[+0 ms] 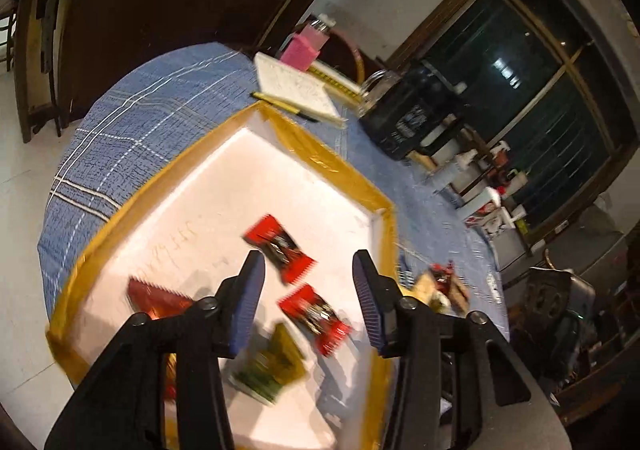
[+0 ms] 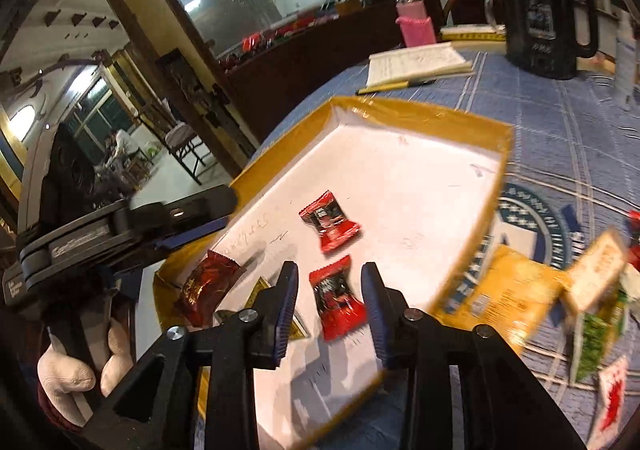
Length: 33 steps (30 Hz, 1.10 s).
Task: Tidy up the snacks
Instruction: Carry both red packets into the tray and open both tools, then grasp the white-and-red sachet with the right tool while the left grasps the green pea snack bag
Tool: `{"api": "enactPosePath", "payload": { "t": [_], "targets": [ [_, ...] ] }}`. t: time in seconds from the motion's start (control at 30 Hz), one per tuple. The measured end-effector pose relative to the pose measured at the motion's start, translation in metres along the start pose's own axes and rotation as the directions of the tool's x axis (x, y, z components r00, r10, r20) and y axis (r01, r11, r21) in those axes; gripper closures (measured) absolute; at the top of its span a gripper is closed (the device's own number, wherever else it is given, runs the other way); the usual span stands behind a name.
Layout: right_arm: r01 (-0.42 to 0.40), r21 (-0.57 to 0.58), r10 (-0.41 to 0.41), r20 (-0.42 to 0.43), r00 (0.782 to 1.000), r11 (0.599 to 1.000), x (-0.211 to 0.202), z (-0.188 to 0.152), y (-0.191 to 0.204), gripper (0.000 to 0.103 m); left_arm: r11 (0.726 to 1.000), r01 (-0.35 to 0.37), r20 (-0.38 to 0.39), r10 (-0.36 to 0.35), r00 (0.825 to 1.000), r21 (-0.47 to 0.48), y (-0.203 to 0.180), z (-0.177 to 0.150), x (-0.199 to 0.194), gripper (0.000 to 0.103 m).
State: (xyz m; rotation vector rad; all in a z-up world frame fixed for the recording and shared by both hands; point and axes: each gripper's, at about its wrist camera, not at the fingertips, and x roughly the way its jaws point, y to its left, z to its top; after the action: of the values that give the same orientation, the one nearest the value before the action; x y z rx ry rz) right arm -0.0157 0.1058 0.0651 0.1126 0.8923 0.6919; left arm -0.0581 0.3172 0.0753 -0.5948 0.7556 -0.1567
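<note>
A white tray with a yellow taped rim (image 1: 344,166) (image 2: 420,110) lies on the blue checked tablecloth. In it lie two red snack packets (image 1: 280,248) (image 1: 316,318) (image 2: 330,220) (image 2: 338,298), a dark red packet (image 1: 156,296) (image 2: 208,288) and a green-yellow packet (image 1: 272,366) (image 2: 260,290). My left gripper (image 1: 308,298) is open and empty above the tray. My right gripper (image 2: 330,308) is open and empty, its fingers on either side of the nearer red packet, above it. The left gripper also shows in the right wrist view (image 2: 192,222) at the tray's left edge.
More loose snacks (image 2: 560,298) (image 1: 440,286) lie on the cloth right of the tray. Beyond the tray are a notebook (image 2: 416,64) with a pen (image 1: 284,108), a pink bottle (image 2: 414,22) and a black kettle (image 2: 536,10) (image 1: 412,110).
</note>
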Motion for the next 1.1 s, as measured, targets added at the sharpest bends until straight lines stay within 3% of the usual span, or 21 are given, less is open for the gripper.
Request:
{"api": "enactPosePath", "payload": {
  "t": [0.13, 0.3, 0.43, 0.53, 0.63, 0.9, 1.1],
  "targets": [
    [0.028, 0.007, -0.028, 0.035, 0.999, 1.0, -0.028, -0.015, -0.017, 0.062, 0.999, 0.035, 0.041, -0.035, 0.999, 0.006, -0.022, -0.021, -0.019, 0.045],
    [0.086, 0.039, -0.088, 0.067, 0.994, 0.996, -0.072, -0.042, -0.057, 0.061, 0.997, 0.082, 0.039, -0.083, 0.996, 0.012, -0.046, -0.049, -0.028, 0.04],
    [0.183, 0.111, -0.194, 0.097, 0.976, 0.977, -0.11, -0.065, -0.109, 0.048, 0.997, 0.05, 0.021, -0.051, 0.998, 0.056, -0.063, -0.065, -0.022, 0.035],
    [0.238, 0.201, -0.257, 0.077, 0.963, 0.95, -0.129, -0.078, -0.156, 0.046, 0.998, 0.035, -0.003, -0.035, 0.999, 0.06, -0.073, -0.076, -0.014, 0.035],
    [0.236, 0.241, -0.257, 0.061, 0.964, 0.941, -0.135, -0.086, -0.18, 0.046, 0.997, 0.033, -0.038, -0.031, 0.999, 0.074, -0.087, -0.086, -0.003, 0.035],
    [0.247, 0.15, -0.248, -0.018, 0.969, 0.957, -0.097, -0.081, -0.17, 0.046, 0.983, 0.032, -0.1, -0.014, 0.995, 0.18, -0.128, -0.107, 0.012, 0.035],
    [0.385, -0.044, -0.387, -0.04, 0.921, 0.922, -0.07, -0.076, -0.137, 0.043, 0.975, 0.01, -0.109, 0.015, 0.994, 0.222, -0.135, -0.113, 0.014, 0.035]
  ]
}}
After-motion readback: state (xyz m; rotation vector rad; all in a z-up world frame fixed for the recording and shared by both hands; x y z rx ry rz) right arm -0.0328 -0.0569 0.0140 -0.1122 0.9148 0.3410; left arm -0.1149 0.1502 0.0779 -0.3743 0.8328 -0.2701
